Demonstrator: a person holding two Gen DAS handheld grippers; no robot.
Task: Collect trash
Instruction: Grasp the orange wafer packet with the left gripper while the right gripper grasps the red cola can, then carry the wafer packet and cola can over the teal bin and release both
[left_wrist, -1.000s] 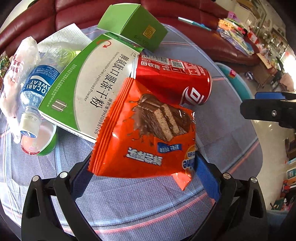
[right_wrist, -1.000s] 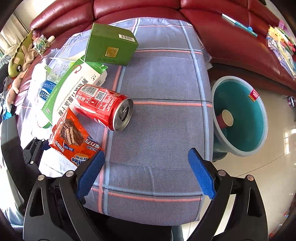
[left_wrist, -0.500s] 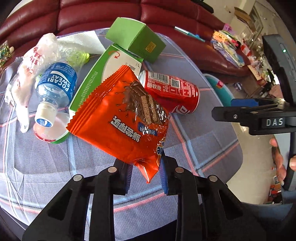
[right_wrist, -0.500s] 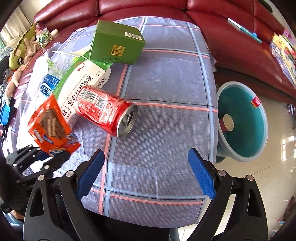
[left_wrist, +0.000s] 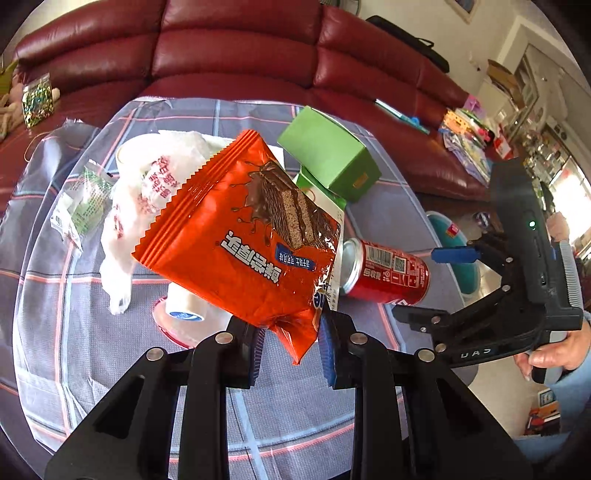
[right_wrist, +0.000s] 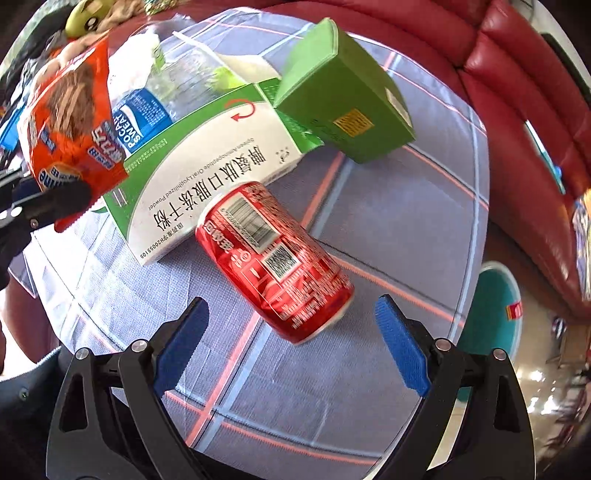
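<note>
The left gripper (left_wrist: 291, 341) has just clamped the orange wrapper (left_wrist: 240, 236) by its corner and lifted it clear of the can (right_wrist: 273, 262). To the right, the right gripper (right_wrist: 291, 347) hangs wide over that can, probably its next pickup.

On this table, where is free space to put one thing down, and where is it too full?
Free: the checked cloth nearer than the red can, and the strip right of the green box. Crowded: behind the can, where white carton, bottle and plastic bag overlap.
</note>
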